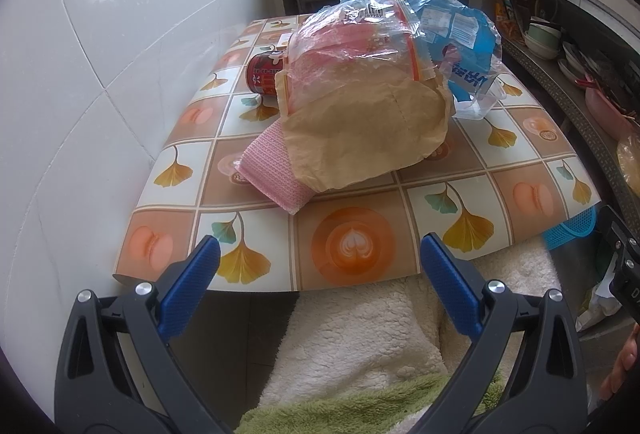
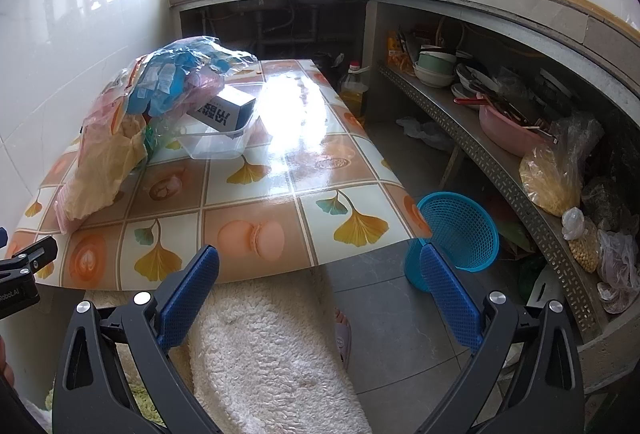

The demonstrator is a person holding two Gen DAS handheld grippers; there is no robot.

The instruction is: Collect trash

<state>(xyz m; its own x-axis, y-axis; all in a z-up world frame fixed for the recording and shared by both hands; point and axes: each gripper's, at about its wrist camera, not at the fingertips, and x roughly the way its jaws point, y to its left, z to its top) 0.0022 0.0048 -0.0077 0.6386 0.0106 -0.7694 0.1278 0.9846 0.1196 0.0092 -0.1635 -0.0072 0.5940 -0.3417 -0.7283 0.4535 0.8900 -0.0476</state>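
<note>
Left claw (image 1: 320, 254): wide open, blue pads spread, nothing between them, hovering just off the near desk edge.
Desk (image 1: 520, 162): glossy tile-print cover with ginkgo leaves, macarons and latte cups, pushed up against the white tiled wall on the left.
Red can (image 1: 262, 76): lying on its side near the wall side of the desk, half hidden behind the pile.
Pink cloth (image 1: 272, 174): poking out from under the pile toward the near edge.
Brown paper bag (image 1: 360, 130): crumpled, draped over the cloth, forming the front of the heap.
Clear plastic bag (image 1: 352, 38): crinkled, sitting on top of the brown paper.
Blue wrapper (image 1: 468, 46): bunched at the heap's right, printed side showing.
Clear plastic tub (image 2: 216, 146): just right of the heap, touching it, a small printed carton (image 2: 224, 112) tilted inside.
Right claw (image 2: 320, 254): also spread fully, gripping nothing, hanging over the white fluffy rug (image 2: 272, 346) below the desk edge.
Blue mesh basket (image 2: 460, 234): on the floor by the desk's right corner, tipped toward the camera.
Shelf (image 2: 500, 170): far right, crowded with bowls and bags.
</note>
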